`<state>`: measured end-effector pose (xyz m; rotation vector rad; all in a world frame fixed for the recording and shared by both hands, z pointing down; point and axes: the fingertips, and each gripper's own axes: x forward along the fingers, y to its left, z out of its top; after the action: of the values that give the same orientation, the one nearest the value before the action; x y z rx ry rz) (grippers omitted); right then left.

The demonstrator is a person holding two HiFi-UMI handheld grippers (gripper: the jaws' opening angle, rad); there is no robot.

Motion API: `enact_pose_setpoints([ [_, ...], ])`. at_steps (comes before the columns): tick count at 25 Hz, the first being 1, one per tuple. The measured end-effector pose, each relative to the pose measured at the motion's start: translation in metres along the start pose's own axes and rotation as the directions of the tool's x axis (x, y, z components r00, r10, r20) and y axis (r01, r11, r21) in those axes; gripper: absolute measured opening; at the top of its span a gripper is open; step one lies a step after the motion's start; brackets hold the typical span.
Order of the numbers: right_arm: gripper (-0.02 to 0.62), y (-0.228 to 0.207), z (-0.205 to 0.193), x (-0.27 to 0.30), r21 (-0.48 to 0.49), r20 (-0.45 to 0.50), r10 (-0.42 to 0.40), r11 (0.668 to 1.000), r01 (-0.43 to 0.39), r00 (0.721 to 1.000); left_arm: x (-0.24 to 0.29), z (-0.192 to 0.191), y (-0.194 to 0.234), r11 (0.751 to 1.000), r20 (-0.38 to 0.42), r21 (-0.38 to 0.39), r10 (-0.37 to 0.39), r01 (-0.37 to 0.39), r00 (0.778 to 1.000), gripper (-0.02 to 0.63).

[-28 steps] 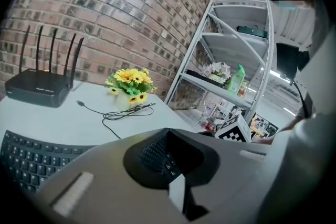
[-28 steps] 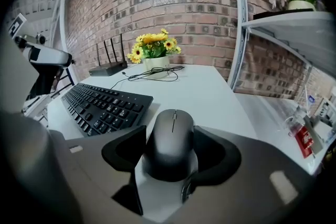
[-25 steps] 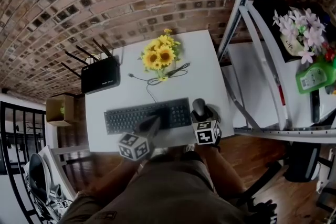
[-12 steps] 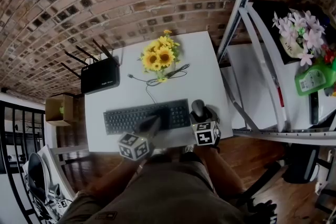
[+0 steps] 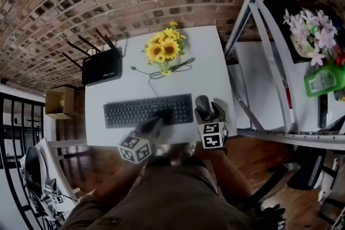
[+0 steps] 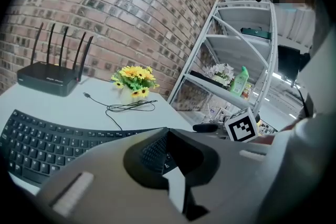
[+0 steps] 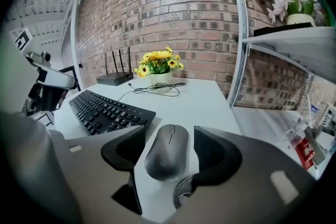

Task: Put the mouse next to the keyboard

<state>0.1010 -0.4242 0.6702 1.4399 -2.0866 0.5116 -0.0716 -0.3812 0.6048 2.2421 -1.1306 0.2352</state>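
there, the grey mouse (image 7: 167,153) lay flat on the white worktop (image 5: 207,64), just beside the right end of the black keyboard (image 5: 148,110) and not touching it. the right gripper (image 7: 169,132) straddled the mouse, its jaws apart with a sliver of worktop showing on each side. the left gripper (image 6: 168,132) hung over the keyboard's right part, jaws together with nothing between them. behind the keyboard stood sunflowers (image 5: 163,50) and a router (image 5: 102,70).
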Motion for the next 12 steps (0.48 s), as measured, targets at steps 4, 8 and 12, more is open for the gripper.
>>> enact_pose_setpoints([
  [4,0.277,0.011,0.004,-0.018,-0.001,0.026,-0.008,1.0,0.008,1.0,-0.007,-0.006,-0.001,1.0,0.012,-0.006,-0.019,0.019,1.0,-0.003],
  [8,0.183,0.034,0.017,-0.039,0.004,0.08,0.0,1.0,0.0,0.997,-0.023,-0.001,0.0,0.999,0.045,0.002,-0.04,0.04,0.998,-0.003],
  [12,0.104,0.068,0.029,-0.064,-0.021,0.137,0.015,1.0,-0.012,0.991,-0.049,-0.002,0.003,0.998,0.077,0.0,-0.061,0.061,0.995,-0.003],
])
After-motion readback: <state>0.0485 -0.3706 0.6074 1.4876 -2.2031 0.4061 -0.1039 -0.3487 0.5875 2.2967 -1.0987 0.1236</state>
